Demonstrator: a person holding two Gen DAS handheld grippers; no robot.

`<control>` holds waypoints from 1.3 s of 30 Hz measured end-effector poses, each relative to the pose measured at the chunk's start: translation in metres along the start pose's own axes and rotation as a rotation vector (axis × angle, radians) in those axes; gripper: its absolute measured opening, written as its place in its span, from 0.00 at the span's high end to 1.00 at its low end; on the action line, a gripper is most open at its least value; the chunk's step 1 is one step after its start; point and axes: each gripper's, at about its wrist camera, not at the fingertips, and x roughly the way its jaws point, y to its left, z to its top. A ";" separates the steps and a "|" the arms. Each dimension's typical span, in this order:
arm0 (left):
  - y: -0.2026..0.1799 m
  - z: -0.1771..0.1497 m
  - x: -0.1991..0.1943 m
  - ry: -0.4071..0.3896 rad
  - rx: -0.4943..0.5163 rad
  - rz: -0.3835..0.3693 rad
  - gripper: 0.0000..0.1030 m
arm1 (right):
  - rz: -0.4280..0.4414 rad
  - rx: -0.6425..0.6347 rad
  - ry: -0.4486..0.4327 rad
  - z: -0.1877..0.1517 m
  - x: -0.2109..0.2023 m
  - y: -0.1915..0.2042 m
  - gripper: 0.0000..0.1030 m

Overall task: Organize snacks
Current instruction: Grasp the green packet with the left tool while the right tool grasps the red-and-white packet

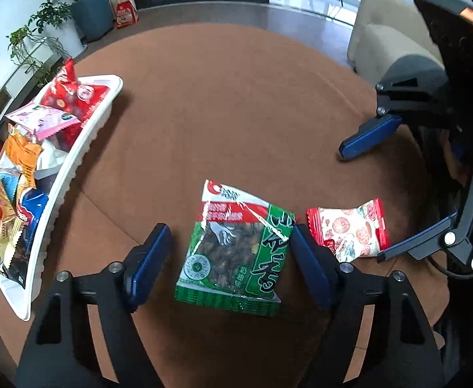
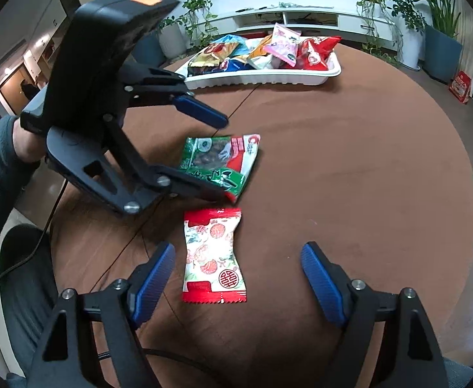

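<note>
A green nut packet [image 1: 233,252] [image 2: 236,152] lies flat on the brown round table [image 1: 236,103]. My left gripper [image 1: 230,231] [image 2: 225,158] stands open astride it, the right finger at the packet's edge and the left finger apart from it. Beside it lies a red-and-white candy packet [image 1: 349,229] [image 2: 214,255]. My right gripper [image 2: 238,249] [image 1: 361,203] is open over this packet, which sits nearer its left finger. A white tray [image 1: 84,148] [image 2: 269,79] at the table's edge holds several snack bags.
A red bag [image 1: 126,14] [image 2: 461,85] stands on the floor beyond the table, near potted plants [image 1: 58,26]. A beige sofa [image 1: 382,38] is behind the table. A sleeve and hand [image 2: 6,148] hold the left gripper; a cable hangs from it.
</note>
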 end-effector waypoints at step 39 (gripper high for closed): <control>-0.031 -0.056 -0.033 -0.135 -0.187 0.036 0.69 | -0.106 -0.187 0.006 -0.003 0.014 0.031 0.63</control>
